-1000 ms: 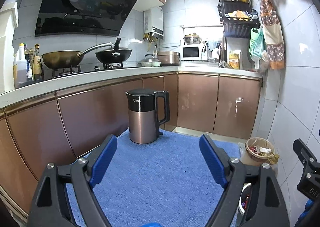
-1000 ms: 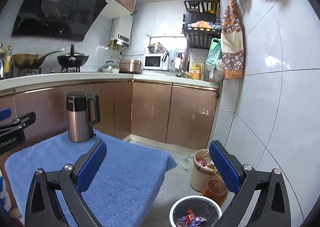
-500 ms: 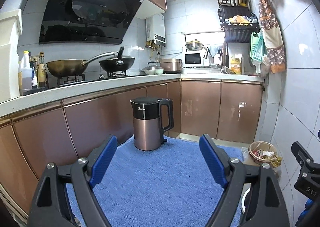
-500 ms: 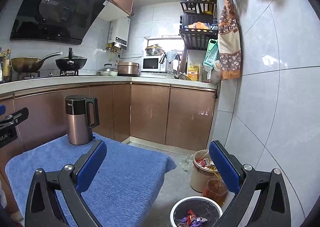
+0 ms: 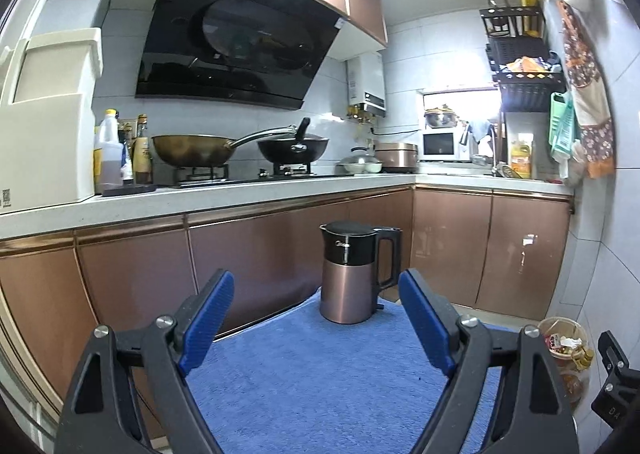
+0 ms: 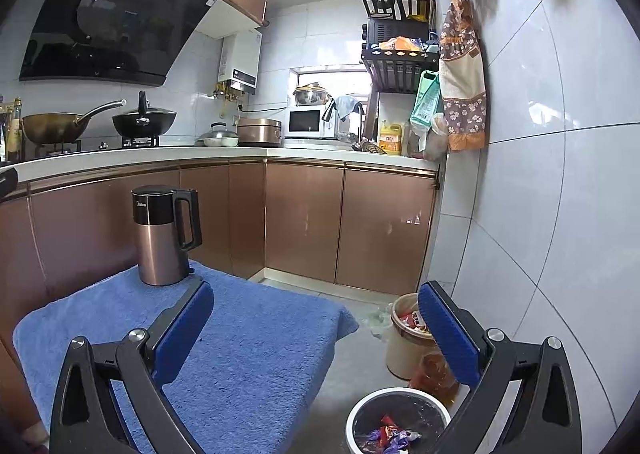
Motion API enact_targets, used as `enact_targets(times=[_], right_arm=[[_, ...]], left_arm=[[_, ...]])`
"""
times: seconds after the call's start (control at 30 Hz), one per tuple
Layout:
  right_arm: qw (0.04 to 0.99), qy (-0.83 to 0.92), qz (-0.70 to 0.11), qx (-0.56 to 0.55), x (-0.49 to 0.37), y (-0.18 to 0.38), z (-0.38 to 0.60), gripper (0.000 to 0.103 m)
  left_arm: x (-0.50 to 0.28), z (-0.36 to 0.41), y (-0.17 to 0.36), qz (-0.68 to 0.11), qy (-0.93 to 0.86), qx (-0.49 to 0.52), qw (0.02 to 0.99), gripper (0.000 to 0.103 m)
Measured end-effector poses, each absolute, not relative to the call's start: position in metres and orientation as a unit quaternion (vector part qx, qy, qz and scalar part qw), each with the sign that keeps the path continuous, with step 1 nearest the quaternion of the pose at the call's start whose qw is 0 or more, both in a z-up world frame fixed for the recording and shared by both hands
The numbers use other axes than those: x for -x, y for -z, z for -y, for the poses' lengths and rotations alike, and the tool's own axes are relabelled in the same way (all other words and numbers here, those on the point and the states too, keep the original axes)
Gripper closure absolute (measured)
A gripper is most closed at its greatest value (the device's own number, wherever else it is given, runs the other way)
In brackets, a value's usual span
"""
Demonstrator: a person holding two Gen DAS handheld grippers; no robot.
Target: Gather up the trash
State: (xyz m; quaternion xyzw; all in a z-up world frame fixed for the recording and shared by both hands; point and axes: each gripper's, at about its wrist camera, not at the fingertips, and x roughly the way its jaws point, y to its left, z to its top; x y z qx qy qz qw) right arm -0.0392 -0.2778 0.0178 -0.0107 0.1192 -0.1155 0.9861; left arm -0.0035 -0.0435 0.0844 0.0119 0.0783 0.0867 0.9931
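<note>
1. Blue towel on the desk point(image 5: 320, 382) has no trash left, only a kettle point(image 5: 352, 274).
2. Both cameras have tilted up over the last second.
3. Left tongs point(image 5: 320, 318) and right tongs point(image 6: 316, 330) gape, released.
4. Wrappers sit in the bin point(image 6: 396, 432); looks nearly done.

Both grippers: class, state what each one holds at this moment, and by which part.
Nothing is held. The left gripper and the right gripper both have their jaws wide apart, with only the blue towel and floor showing between them.
</note>
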Motion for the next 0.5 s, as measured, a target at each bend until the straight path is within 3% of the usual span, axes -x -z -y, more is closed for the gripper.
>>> enact_targets(times=[0.5], right_arm=[[0.987, 0.112, -0.117, 0.011, 0.04, -0.019, 0.274, 0.0]], left_arm=[[-0.011, 0.028, -0.075, -0.157, -0.069, 0.019, 0.985, 0.019]])
